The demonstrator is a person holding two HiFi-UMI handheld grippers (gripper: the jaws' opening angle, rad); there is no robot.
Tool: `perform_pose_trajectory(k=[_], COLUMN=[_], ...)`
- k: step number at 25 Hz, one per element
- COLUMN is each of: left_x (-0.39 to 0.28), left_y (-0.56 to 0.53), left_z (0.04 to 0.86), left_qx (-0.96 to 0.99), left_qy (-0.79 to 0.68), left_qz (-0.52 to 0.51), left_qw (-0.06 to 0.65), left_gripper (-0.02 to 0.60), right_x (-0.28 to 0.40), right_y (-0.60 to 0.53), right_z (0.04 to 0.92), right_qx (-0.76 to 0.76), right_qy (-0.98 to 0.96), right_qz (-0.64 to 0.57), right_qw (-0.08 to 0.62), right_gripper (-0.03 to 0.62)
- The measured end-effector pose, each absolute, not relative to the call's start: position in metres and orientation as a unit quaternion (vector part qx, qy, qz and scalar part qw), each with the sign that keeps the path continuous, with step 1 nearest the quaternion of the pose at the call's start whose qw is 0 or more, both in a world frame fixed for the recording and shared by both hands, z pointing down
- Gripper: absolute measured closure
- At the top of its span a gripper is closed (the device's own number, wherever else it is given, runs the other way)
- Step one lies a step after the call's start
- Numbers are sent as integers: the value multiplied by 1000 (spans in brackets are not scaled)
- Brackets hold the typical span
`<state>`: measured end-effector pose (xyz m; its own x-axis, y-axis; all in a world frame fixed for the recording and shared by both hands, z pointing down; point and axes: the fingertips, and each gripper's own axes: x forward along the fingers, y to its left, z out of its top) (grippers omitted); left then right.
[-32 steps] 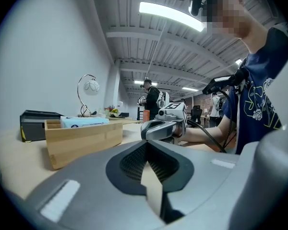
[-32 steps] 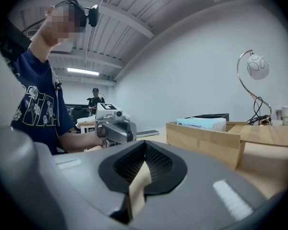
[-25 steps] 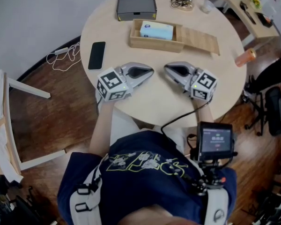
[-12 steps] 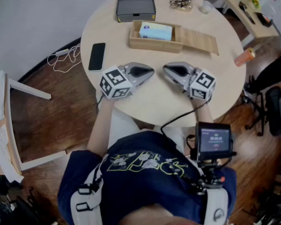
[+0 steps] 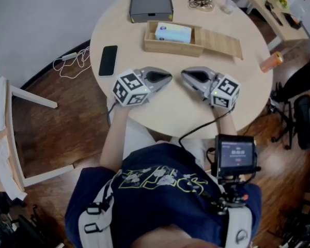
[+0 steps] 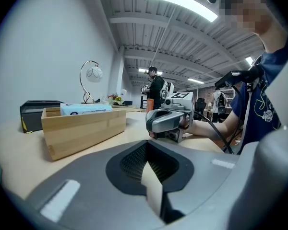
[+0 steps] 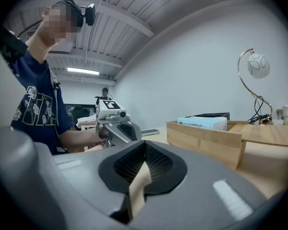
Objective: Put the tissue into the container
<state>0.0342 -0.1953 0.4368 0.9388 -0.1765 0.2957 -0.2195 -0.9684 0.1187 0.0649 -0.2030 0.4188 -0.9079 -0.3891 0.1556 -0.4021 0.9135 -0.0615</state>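
We hold the left tool (image 5: pixel 166 78) with its jaws pressed together and nothing between them; its own view shows the two pads meeting along one seam. The right tool (image 5: pixel 185 76) is the same, closed tight and empty. Both lie low over the near half of the round worktop (image 5: pixel 170 112). Their tips are turned toward each other with a small gap of bare wood between them, and each marker cube sits at the outer, nearer end. Our forearms reach in over the near rim.

Beyond the tools, toward the far side, stands the wooden box (image 5: pixel 168 48). The pack of tissues (image 5: pixel 173 33) lies inside it, toward its right end, with its top showing above the walls. A flat wooden panel (image 5: pixel 220 43) lies on the worktop against the box's right end. Just behind the box sits a black case (image 5: pixel 151 4). Left of the box, a dark phone (image 5: pixel 108 60) lies flat, apart from everything else. At the far rim, a tangle of cables (image 5: pixel 201 1) gathers by the foot of a curved lamp (image 7: pixel 253 66).

An orange cylinder (image 5: pixel 271 62) shows at the right rim; we cannot tell whether it rests on the worktop. On the floor to the left lie a white cable (image 5: pixel 71 62) and, nearer, a pale chair (image 5: pixel 10 138). A small screen (image 5: pixel 237 156) hangs at our chest.
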Motion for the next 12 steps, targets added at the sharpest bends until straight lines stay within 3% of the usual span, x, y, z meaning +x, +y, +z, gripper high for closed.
perform_pose_trajectory(k=[12], left_x=[28], left_y=[-180], left_z=[416], left_qx=[995], left_qy=[-63], left_qz=[71], left_qw=[32], left_gripper=[578], right_x=[65], right_y=[-202], right_z=[417], right_qx=[201], right_qy=[-976], right_qz=[46], right_qw=[67], right_gripper=[594])
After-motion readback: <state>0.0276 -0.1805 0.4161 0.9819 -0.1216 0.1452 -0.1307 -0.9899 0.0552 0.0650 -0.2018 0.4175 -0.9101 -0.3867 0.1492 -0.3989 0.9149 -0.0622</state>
